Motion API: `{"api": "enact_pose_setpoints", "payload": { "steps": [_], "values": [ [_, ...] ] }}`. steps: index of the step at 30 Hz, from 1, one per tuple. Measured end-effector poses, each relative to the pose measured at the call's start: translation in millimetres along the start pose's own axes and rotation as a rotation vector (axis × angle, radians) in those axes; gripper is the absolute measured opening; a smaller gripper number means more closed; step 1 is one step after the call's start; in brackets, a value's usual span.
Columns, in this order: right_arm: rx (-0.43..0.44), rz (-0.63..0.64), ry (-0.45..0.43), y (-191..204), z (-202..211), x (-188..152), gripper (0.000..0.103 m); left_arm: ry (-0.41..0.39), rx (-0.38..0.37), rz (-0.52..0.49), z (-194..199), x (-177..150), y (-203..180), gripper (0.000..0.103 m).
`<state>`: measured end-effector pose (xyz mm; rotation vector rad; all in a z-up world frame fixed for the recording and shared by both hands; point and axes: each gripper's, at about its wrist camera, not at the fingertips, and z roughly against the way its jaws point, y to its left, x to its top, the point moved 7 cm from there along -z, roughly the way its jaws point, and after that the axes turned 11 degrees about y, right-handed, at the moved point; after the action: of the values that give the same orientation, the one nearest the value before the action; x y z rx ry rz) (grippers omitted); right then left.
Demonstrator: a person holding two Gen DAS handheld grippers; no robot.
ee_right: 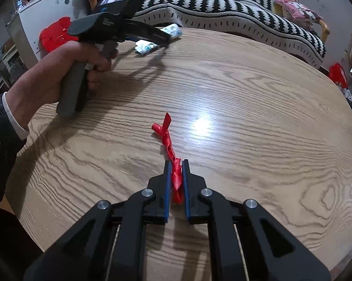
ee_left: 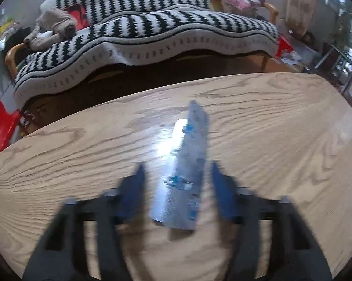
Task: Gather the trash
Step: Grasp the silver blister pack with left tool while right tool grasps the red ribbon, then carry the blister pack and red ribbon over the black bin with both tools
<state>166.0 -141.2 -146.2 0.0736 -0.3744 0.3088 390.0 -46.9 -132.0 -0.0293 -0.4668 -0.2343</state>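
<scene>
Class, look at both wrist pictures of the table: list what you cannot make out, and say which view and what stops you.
- Left view: print on the silver wrapper is unreadable; motion blur.
- Left view: whether the left tongs touch the wrapper; their fingers are smeared.
- Right view: the lower end of the red ribbon is hidden between the right tongs.
- Right view: the left tongs' tips are hidden by their own body, by two small wrappers.

Right claw points down at the surface, blue pads pinched tight on a red ribbon. Left claw, blurred, angled down, jaws apart w/ a silver wrapper between them, pads not touching it. Left hand grips its handle; dark sleeve, white cuff.
</scene>
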Motion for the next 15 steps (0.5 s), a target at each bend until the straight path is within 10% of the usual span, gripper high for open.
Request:
{"api": "enact_pose_setpoints", "payload": {
  "steps": [15],
  "values": [
    [-0.026,-0.062,-0.086,-30,69,-42,0.01,0.036,-0.012,0.017,69,-73,-14,0.033]
  ]
}}
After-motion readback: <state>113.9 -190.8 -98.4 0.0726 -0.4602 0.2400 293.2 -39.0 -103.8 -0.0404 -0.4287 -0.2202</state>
